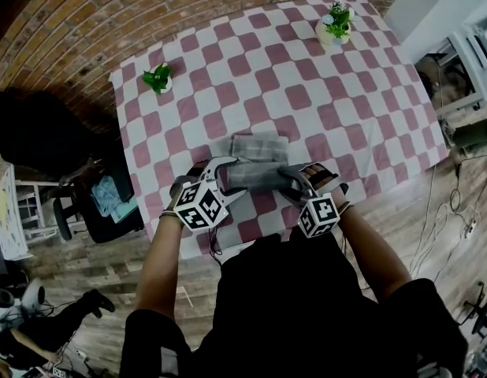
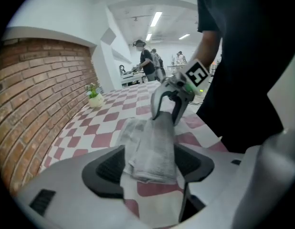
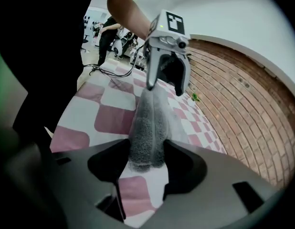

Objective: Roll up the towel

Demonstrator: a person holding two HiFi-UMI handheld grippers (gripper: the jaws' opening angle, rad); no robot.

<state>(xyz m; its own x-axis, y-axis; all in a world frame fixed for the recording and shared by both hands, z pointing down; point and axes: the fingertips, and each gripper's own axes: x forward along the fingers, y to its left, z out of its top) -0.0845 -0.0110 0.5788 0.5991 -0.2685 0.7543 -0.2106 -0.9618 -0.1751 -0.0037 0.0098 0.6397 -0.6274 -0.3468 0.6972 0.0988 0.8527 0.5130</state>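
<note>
- At the near edge of the surface (image 1: 306,77), the left forearm (image 1: 161,266) and right forearm (image 1: 373,250), both bare, reach forward from the person's black-clad torso and converge on the towel (image 1: 259,152).
- Left gripper (image 2: 150,166): angled forward and down at the towel's left end, with its marker cube (image 1: 200,205) toward the person. Its fingers (image 2: 107,168) stand apart. The loosely layered towel end lies between them and reaches both pads without visible squeeze.
- Right gripper (image 3: 145,163): angled forward and down at the towel's right end, facing the left gripper along the towel. Its fingers (image 3: 185,168) are clamped on the rolled towel end, one pad against each side.
- Towel: grey. The near part is rolled and spans the two grippers; the far part lies flat on the surface.
- Surface: covered by a pink-and-white checked cloth (image 1: 228,61). One small potted plant (image 1: 158,78) stands near the far left corner and a second potted plant (image 1: 336,22) near the far right corner, both well apart from the towel.
- Room: a brick wall (image 1: 109,14) runs behind the surface. The floor (image 1: 393,211) is wood plank, with cables (image 1: 452,211) lying at the right. People (image 2: 147,63) stand in the background under ceiling strip lights (image 2: 156,19).
</note>
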